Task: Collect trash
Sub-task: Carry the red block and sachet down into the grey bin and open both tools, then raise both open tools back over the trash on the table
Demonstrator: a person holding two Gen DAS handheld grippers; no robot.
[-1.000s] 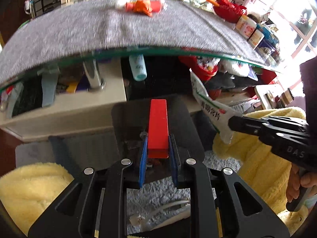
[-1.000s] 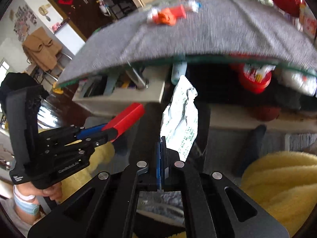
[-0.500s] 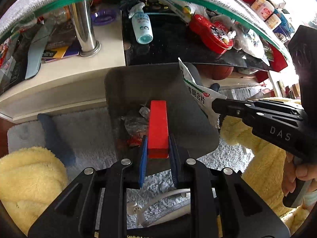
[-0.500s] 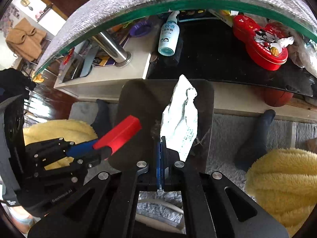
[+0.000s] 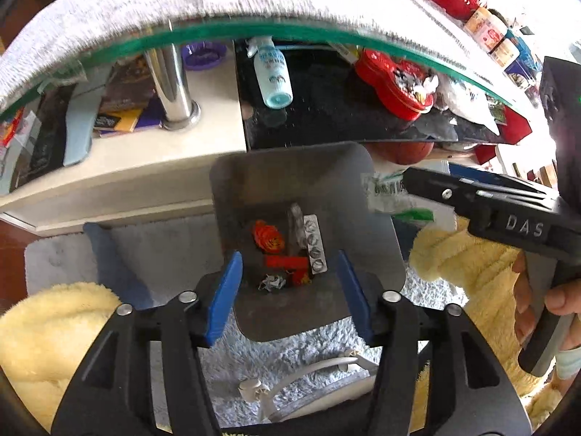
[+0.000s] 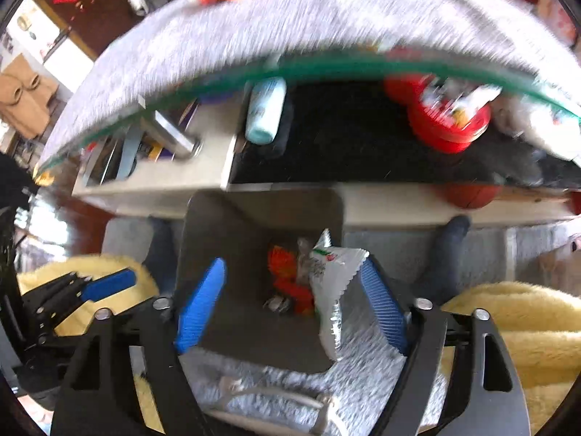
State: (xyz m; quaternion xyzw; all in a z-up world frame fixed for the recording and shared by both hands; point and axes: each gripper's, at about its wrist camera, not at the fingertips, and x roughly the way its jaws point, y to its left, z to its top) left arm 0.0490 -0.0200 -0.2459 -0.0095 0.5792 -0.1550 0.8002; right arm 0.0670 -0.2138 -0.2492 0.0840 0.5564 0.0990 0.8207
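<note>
**A:** Left wrist view: the left gripper hangs over the grey bin, jaws just sprung apart with nothing between them. Where is the red block?

**B:** Lying flat in the bin's bottom, straight below the fingers: the red block, long axis crosswise, beside a blister pack and an orange wrapper. The right gripper comes in from the right edge, the white-and-green packet blurred at its tips, over the bin's right rim.

**A:** And the right wrist view?

**B:** The right gripper has also just opened, pads well apart. The packet sits between them, against the right-hand pad, long axis running along the fingers, partly over the bin, partly over the rug.

**A:** Gripped?

**B:** No, by the look of it. It seems loose, mid-drop. Whether it clears the near rim is uncertain. The left gripper shows at the left edge.
</note>
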